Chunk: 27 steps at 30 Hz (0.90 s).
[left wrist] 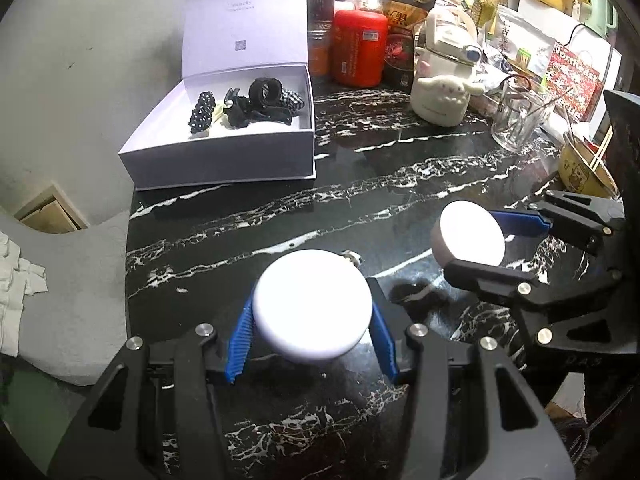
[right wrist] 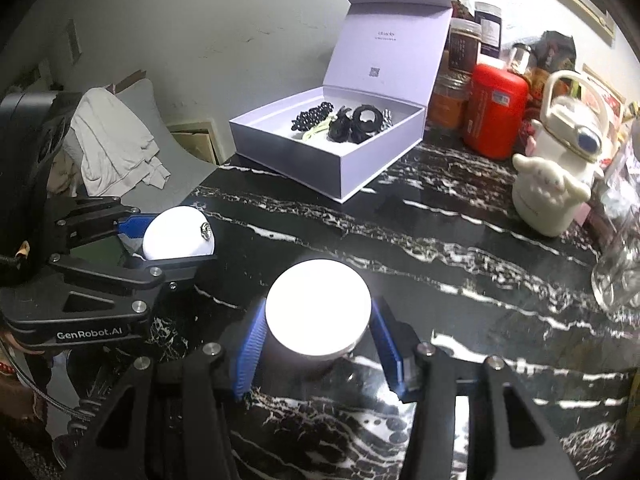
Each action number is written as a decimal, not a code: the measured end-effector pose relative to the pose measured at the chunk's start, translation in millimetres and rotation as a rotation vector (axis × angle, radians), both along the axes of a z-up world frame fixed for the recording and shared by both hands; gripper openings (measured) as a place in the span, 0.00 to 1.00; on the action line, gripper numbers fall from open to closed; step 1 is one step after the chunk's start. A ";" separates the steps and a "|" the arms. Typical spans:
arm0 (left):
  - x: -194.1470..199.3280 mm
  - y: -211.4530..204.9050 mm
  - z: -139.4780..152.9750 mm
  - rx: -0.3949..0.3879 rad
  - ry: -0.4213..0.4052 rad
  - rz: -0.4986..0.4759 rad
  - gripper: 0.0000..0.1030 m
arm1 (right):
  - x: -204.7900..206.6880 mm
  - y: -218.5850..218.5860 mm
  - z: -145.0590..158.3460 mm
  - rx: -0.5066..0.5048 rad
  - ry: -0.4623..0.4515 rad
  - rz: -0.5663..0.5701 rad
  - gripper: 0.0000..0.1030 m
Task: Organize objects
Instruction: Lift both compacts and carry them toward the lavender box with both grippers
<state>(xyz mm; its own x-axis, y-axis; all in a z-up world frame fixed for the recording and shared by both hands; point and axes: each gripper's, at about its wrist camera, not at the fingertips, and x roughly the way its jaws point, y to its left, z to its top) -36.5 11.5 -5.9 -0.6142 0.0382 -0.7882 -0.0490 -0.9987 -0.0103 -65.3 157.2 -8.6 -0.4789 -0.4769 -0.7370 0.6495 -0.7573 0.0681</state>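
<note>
Two white round pieces are being carried at once. The left tool point(left wrist: 312, 344) is clamping a flat white disc point(left wrist: 314, 306) between its blue pads, partly closed around it; the right tool point(right wrist: 318, 350) is gripping a white-topped round jar point(right wrist: 318, 312) the same way. Both are hanging clear above the black marbled tabletop point(left wrist: 360, 184). The open lavender box point(left wrist: 224, 152), already holding dark hair accessories point(left wrist: 248, 106), is lying ahead and to the left of both tools. I'm judging this the carrying step; next, each piece is needing travel forward over the box rim before release.
</note>
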 end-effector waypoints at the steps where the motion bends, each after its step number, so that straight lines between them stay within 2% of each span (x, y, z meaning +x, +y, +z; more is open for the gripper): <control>1: -1.1 -0.3 1.5 -0.001 0.002 0.000 0.48 | -1.0 -0.7 1.4 0.001 0.003 0.005 0.51; 10: -16.0 1.2 10.6 -0.007 0.000 -0.011 0.48 | -16.6 -9.0 9.3 0.008 0.016 0.045 0.51; 27: -67.9 -11.9 30.7 -0.017 0.021 -0.002 0.48 | -69.1 -22.8 29.9 0.019 0.045 0.040 0.51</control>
<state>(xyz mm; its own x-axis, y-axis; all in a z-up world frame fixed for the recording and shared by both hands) -104.4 -0.4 24.8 -0.6307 0.0261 -0.7756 -0.0510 -0.9987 0.0079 -134.4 134.3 21.2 -0.4924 -0.4825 -0.7244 0.6816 -0.7313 0.0237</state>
